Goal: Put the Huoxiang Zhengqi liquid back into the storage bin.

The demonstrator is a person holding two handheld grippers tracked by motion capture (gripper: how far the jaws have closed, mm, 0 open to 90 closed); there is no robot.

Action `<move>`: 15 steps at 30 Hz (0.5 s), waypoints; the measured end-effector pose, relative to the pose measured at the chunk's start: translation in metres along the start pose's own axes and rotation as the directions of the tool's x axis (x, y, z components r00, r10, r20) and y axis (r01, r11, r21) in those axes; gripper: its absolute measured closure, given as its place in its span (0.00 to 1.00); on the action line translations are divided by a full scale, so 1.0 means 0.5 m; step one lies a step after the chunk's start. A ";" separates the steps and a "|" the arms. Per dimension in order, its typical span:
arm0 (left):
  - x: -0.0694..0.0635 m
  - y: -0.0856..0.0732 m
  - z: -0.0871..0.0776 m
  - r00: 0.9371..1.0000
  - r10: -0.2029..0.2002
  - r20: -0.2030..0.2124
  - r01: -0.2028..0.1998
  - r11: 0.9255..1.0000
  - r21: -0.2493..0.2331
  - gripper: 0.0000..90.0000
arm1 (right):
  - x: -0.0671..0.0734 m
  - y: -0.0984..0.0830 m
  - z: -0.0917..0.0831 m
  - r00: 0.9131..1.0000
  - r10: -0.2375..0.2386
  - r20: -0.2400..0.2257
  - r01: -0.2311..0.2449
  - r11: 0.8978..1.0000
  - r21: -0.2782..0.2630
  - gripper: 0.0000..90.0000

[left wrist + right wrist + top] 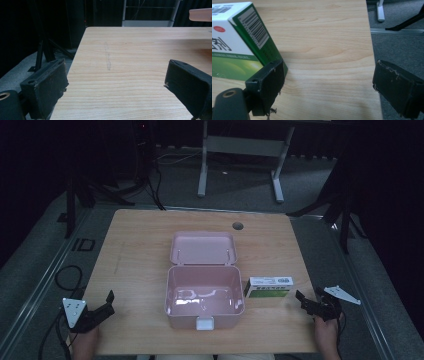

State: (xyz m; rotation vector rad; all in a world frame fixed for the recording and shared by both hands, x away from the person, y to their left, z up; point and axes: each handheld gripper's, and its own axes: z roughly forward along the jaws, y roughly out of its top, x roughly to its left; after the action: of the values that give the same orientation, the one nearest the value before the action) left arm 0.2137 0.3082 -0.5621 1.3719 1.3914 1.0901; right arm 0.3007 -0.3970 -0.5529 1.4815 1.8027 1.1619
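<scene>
Nearest me, both grippers sit at the table's (140, 227) near edge: left gripper (106, 302) at the left corner, jaws spread wide over bare wood, nothing between them; right gripper (303, 301) at the right corner, jaws equally wide apart and empty. I note the green-and-white box (268, 287) lying flat just beside the right gripper, its end close to one pad (270, 82) but ungripped. Left of the box, almost touching it, stands the pink case (204, 301), lid open

Overhead; two low (tabletop (140, 245) shared)
</scene>
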 end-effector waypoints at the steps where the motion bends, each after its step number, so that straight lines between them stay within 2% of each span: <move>1: 0.001 0.000 0.000 1.000 -0.001 0.000 0.001 1.000 0.001 0.05 | -0.001 0.001 0.002 1.000 0.004 -0.004 -0.004 1.000 0.011 0.12; 4: 0.000 0.000 0.000 1.000 0.001 0.000 -0.001 1.000 0.003 0.05 | -0.001 0.002 0.003 1.000 -0.002 -0.014 0.002 1.000 0.015 0.12; 6: 0.000 0.000 0.000 1.000 0.002 0.001 -0.002 1.000 0.001 0.05 | 0.003 0.003 0.007 0.999 -0.021 -0.042 0.023 0.999 0.045 0.12; 10: 0.001 0.001 0.001 1.000 0.003 0.006 -0.003 1.000 0.006 0.05 | 0.004 0.005 0.011 0.997 -0.039 -0.069 0.044 0.996 0.073 0.12; 13: 0.001 0.001 0.001 1.000 0.002 0.015 -0.002 1.000 0.006 0.05 | 0.007 0.007 0.011 0.993 -0.069 -0.093 0.079 0.991 0.109 0.12; 15: 0.002 0.001 0.001 1.000 -0.001 0.017 0.001 1.000 0.006 0.05 | 0.008 0.010 0.007 0.984 -0.078 -0.159 0.099 0.987 0.130 0.12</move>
State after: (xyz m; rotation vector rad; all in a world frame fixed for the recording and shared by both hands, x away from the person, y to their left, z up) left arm 0.2143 0.3093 -0.5620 1.3815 1.3846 1.0720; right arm 0.3050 -0.3921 -0.5499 1.4031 2.0682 1.1552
